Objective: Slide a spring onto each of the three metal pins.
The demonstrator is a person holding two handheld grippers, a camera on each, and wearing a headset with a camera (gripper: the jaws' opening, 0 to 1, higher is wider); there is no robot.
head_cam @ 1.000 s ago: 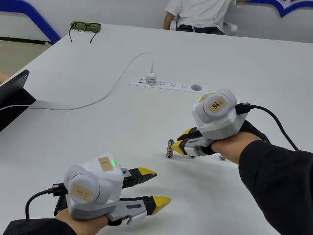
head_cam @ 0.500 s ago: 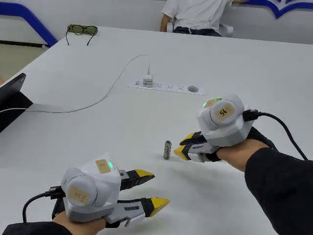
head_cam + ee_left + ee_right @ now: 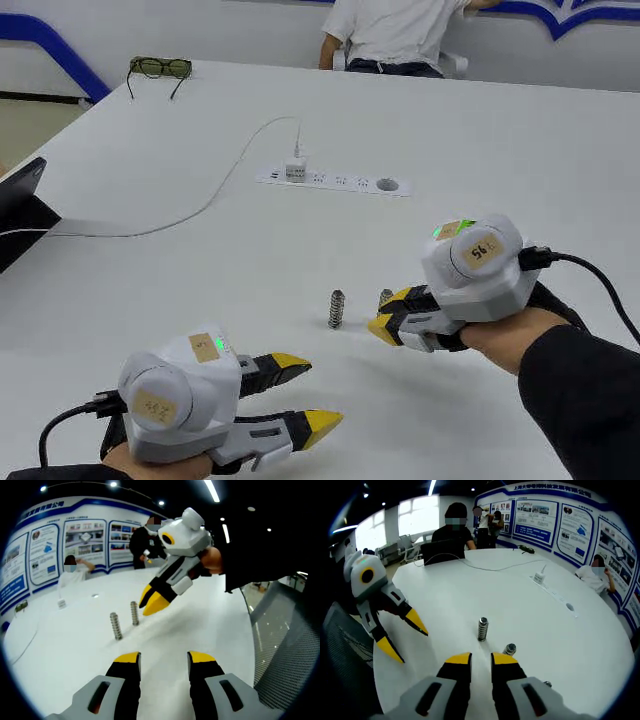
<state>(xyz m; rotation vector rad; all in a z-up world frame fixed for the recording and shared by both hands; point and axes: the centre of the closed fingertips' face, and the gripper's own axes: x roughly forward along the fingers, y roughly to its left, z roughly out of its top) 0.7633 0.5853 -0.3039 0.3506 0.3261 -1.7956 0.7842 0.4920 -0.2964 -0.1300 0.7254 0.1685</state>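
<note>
Head view has me looking down at the white table (image 3: 200,260), with my left tongs (image 3: 316,391) low at 7 o'clock, jaws spread wide and holding nothing, their tips clear of everything. My right tongs (image 3: 391,311) sit at 4 o'clock, jaws drawn to a narrow gap with nothing between them. One pin wearing a spring (image 3: 336,308) stands upright on the table at 9 o'clock from those right tips, near them but apart. A second pin (image 3: 385,297) stands just beside the right tips at 11 o'clock; in the left gripper view it looks coiled too. In the right gripper view, a small metal piece (image 3: 547,683) lies at 4 o'clock by my right jaw, too small to make out. Farther up the table at 12 o'clock lies a power strip (image 3: 335,182) with a plug in it, and a pair of glasses (image 3: 158,68) rests at the 11 o'clock corner.
</note>
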